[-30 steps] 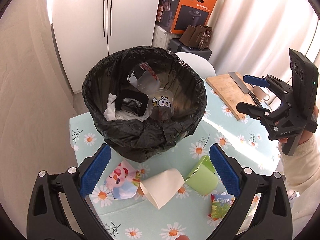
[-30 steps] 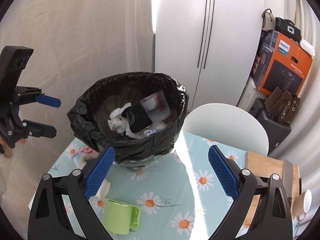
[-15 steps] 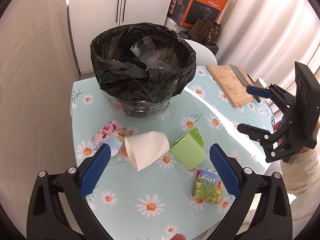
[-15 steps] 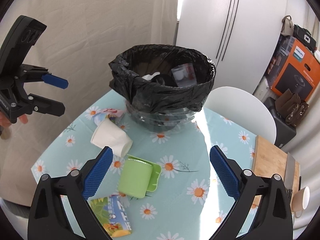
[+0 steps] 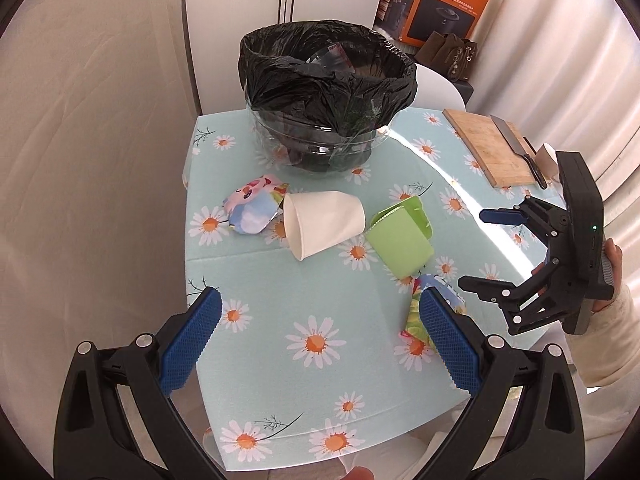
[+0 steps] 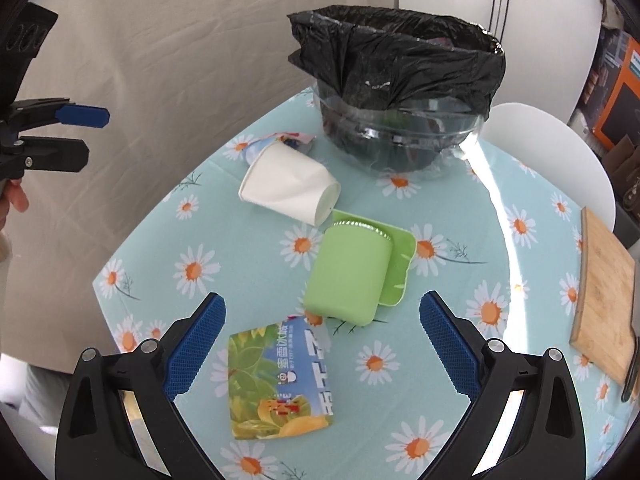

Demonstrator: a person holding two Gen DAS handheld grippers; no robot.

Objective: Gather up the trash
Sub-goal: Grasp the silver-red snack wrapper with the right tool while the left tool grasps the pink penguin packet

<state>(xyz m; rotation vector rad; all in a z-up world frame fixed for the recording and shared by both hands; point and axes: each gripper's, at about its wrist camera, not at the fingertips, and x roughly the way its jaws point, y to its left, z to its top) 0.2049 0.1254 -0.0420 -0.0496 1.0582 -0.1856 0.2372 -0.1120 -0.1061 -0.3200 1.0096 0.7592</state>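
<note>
A bin lined with a black bag [image 5: 326, 80] [image 6: 400, 60] stands at the table's far side, trash inside. On the daisy tablecloth lie a white paper cup [image 5: 324, 224] [image 6: 290, 184], a green plastic cup on its lid [image 5: 400, 238] [image 6: 348, 276], a pink-blue wrapper [image 5: 252, 210] [image 6: 280, 140] and a green-yellow juice packet [image 6: 278, 380] [image 5: 416, 320]. My left gripper [image 5: 318, 336] is open and empty above the near table. My right gripper [image 6: 322, 344] is open and empty just above the juice packet; it shows in the left wrist view [image 5: 484, 248].
A wooden cutting board [image 5: 490, 146] [image 6: 604, 300] with a cleaver [image 5: 516, 146] lies at the table's right side, a white mug [image 5: 546, 158] beside it. A white chair [image 6: 548, 152] stands behind the table. Curtains hang left and right.
Both grippers have pulled back and down from the bin toward the near table. The right gripper now hovers over the juice packet. Both stay open.
</note>
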